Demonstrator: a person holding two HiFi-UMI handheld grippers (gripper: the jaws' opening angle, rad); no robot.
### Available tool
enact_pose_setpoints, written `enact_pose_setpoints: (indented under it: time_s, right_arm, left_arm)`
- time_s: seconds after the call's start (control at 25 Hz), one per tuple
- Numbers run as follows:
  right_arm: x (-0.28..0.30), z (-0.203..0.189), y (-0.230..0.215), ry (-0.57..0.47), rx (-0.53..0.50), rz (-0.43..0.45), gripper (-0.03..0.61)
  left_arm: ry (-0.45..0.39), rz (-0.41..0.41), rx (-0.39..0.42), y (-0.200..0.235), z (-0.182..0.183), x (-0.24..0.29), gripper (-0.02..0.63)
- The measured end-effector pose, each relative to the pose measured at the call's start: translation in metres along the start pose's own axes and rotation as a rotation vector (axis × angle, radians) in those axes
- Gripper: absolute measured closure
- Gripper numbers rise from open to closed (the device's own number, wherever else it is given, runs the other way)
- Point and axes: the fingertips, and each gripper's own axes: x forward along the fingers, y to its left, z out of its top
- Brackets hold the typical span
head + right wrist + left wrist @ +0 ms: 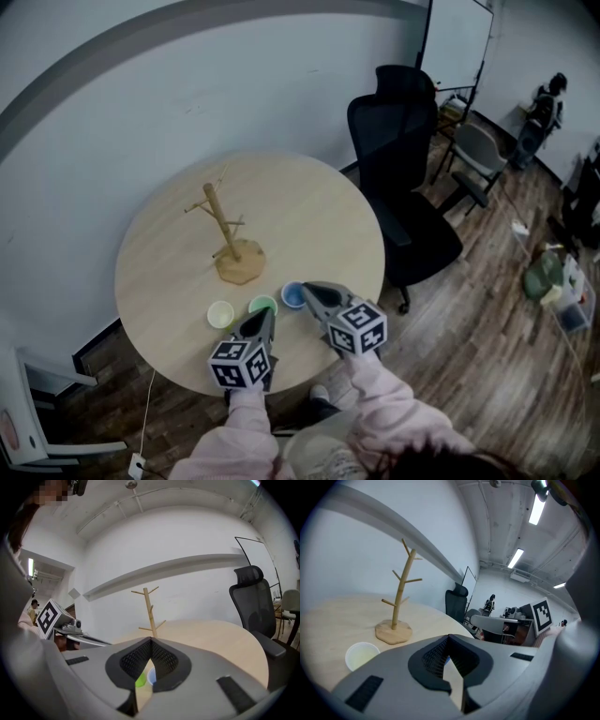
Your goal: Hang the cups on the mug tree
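Note:
A bare wooden mug tree (225, 234) stands near the middle of the round table (319, 216). Three cups sit in a row at the near edge: yellow (220, 314), green (262, 306) and blue (293, 294). My left gripper (266, 315) hovers just behind the green cup, shut, with nothing in it. My right gripper (307, 287) is at the blue cup, also shut and empty. In the left gripper view the jaws (449, 637) meet, with the yellow cup (362, 654) and the tree (401, 595) beyond. The right gripper (151, 641) view shows the green cup (140, 680) and blue cup (151, 677) below its tips.
A black office chair (403, 178) stands close to the table's right side, with a grey chair (478, 155) further back. A white wall curves behind the table. A person (544, 108) stands far off at the right. Wooden floor lies around the table.

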Motion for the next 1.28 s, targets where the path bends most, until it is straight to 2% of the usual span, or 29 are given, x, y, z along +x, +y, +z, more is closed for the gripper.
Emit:
enact_pose_setpoints:
  time_s: [0.16,0.4,0.76,0.8,0.88,1.28]
  right_arm:
    - [0.001,-0.008,-0.006,0.019,-0.006,0.003,0.583]
    - [0.004,-0.02,-0.011,0.05,-0.033,-0.042,0.561]
    - [0.009,-0.044,-0.011,0.115,-0.033,-0.106,0.478]
    - [0.009,-0.048,-0.012,0.126,-0.029,-0.111,0.454]
    - [0.008,-0.056,-0.013,0.147,-0.03,-0.119,0.448]
    - [0.02,-0.075,-0.016,0.204,-0.018,-0.096,0.368]
  left_arm:
    - [0.022,-0.006,-0.002,-0.006,-0.009,0.008,0.611]
    - [0.063,-0.022,-0.022,-0.004,-0.024,0.005,0.611]
    - [0.116,-0.082,-0.047,-0.005,-0.038,0.016,0.611]
    - [0.121,-0.088,-0.049,-0.005,-0.039,0.016,0.611]
    - [0.129,-0.098,-0.057,-0.006,-0.042,0.018,0.611]
    - [0.169,-0.118,-0.096,-0.008,-0.057,0.03,0.611]
